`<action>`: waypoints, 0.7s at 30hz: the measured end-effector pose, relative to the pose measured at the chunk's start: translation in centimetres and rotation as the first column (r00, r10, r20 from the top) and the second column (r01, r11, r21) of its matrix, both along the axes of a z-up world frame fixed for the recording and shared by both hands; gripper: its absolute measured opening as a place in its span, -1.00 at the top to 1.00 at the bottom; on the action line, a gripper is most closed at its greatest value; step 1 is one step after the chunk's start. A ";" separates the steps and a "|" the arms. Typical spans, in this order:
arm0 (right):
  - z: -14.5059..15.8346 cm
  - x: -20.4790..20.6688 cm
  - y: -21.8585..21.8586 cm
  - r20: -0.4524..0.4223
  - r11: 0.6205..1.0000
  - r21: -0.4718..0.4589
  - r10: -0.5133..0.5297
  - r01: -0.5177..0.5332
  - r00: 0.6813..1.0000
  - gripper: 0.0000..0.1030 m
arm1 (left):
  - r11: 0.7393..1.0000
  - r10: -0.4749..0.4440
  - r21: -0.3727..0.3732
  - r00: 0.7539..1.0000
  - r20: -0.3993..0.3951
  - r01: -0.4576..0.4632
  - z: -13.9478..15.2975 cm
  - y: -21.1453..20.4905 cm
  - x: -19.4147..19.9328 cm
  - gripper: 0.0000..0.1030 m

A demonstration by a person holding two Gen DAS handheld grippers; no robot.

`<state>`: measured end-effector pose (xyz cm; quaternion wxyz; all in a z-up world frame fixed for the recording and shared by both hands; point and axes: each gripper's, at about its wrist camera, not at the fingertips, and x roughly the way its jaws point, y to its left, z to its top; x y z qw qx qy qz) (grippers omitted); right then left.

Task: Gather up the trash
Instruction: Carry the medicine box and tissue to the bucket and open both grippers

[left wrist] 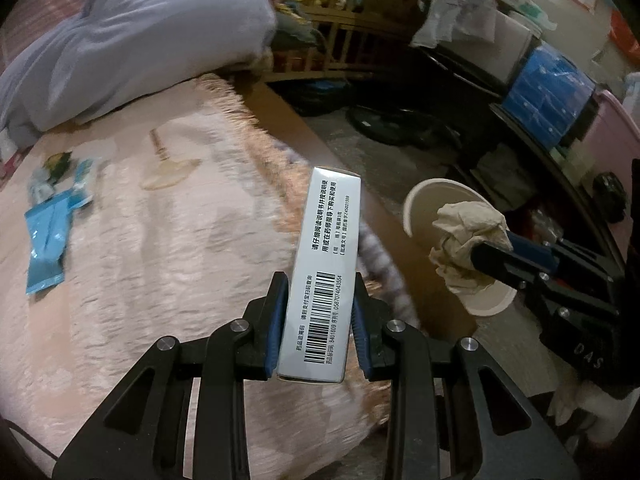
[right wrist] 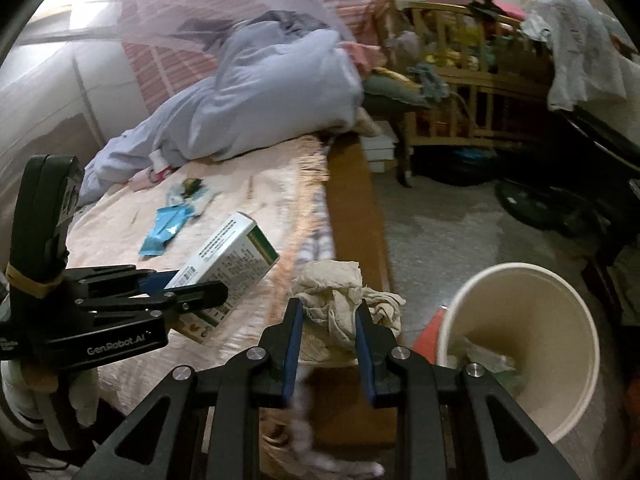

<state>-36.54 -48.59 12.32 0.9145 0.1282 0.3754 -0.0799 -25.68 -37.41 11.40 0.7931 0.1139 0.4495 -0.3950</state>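
My left gripper (left wrist: 320, 320) pinches a white medicine box (left wrist: 324, 272) between its blue-padded fingers (left wrist: 276, 320), barcode side facing my camera, the box held in the air over the edge of the bed (left wrist: 160, 260). From my right wrist camera the same box (right wrist: 228, 264) shows a green stripe at its far end, tilted upward out of the left gripper (right wrist: 188, 292).

My right gripper (right wrist: 328, 328) is clamped on a crumpled wad of beige paper (right wrist: 340, 300), which bulges out past the fingers (right wrist: 294, 336). In the left view that wad (left wrist: 460, 240) hangs in front of the mouth of a cream-coloured bin (left wrist: 424, 204).

The bin (right wrist: 560, 312) stands on the floor just beside the bed, to the right of my right gripper, with scraps of paper (right wrist: 486, 356) lying at its bottom.

Farther back on the pink bedspread lie a blue wrapper (left wrist: 46, 240), a smaller pale-blue wrapper (left wrist: 82, 186) near it, and a dark green scrap (left wrist: 60, 162). A bluish-grey quilt (left wrist: 140, 40) is heaped at the head of the bed. Beyond it stands a wooden crib (right wrist: 460, 80) piled with clothes.
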 end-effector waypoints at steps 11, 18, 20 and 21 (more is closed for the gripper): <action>0.1 -4.1 -5.7 -0.025 0.990 -0.014 -0.144 0.143 0.989 0.54 | 0.996 -0.093 -0.002 0.995 -0.020 0.093 -0.1 -5.8 -2.3 0.47; -0.5 -5.9 -9.2 -0.037 0.972 -0.015 -0.234 0.234 0.972 0.54 | 0.989 -0.151 -0.015 0.987 -0.049 0.150 -0.4 -9.4 -3.4 0.47; -0.9 -6.3 -10.1 -0.044 0.966 -0.009 -0.257 0.257 0.965 0.54 | 0.987 -0.159 -0.013 0.985 -0.061 0.158 -0.6 -10.4 -3.6 0.47; -1.2 -6.6 -10.6 -0.048 0.963 -0.006 -0.271 0.271 0.961 0.54 | 0.987 -0.163 -0.013 0.984 -0.069 0.162 -0.8 -10.9 -3.6 0.47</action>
